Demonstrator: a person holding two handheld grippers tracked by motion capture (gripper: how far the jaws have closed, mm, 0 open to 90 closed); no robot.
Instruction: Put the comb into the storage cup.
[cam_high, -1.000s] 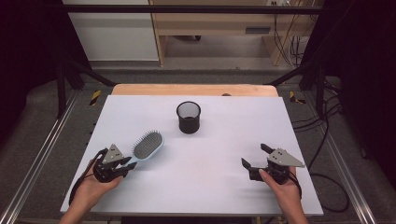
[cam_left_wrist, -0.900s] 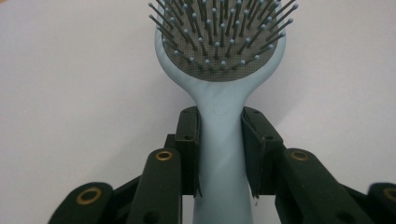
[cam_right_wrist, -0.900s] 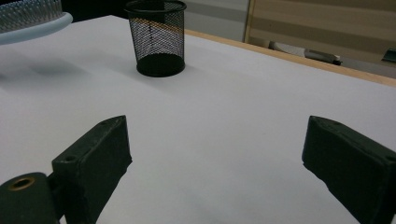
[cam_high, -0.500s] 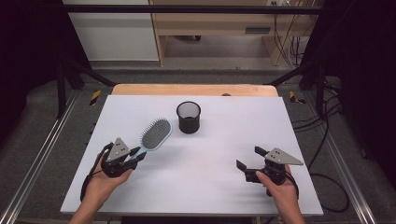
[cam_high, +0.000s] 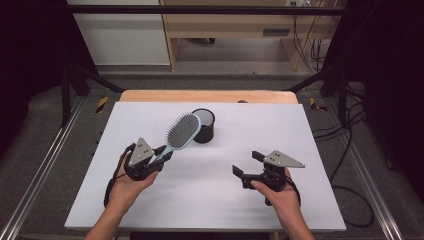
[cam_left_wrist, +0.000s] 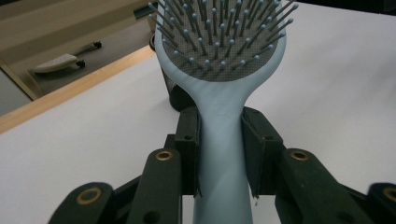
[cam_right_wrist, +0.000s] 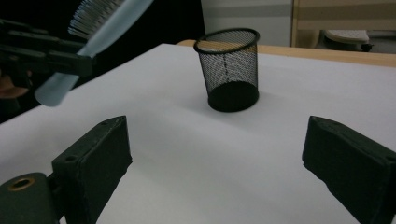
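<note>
High view: the left gripper (cam_high: 159, 156) clamps the hairbrush (cam_high: 181, 132) by its handle, head slanting up toward the mesh cup (cam_high: 204, 125) just beyond. Left gripper view: the jaws squeeze the handle. Right gripper view: the right gripper (cam_right_wrist: 219, 163) gapes wide, cup ahead.

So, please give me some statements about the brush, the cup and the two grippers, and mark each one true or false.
1. The left gripper holds the brush by its handle. True.
2. The right gripper holds the cup. False: its jaws are open with nothing between them.
3. The cup stands upright on the table. True.
4. The brush lies flat on the table. False: it is held up above the table.
5. The brush is red. False: it is light blue.
</note>
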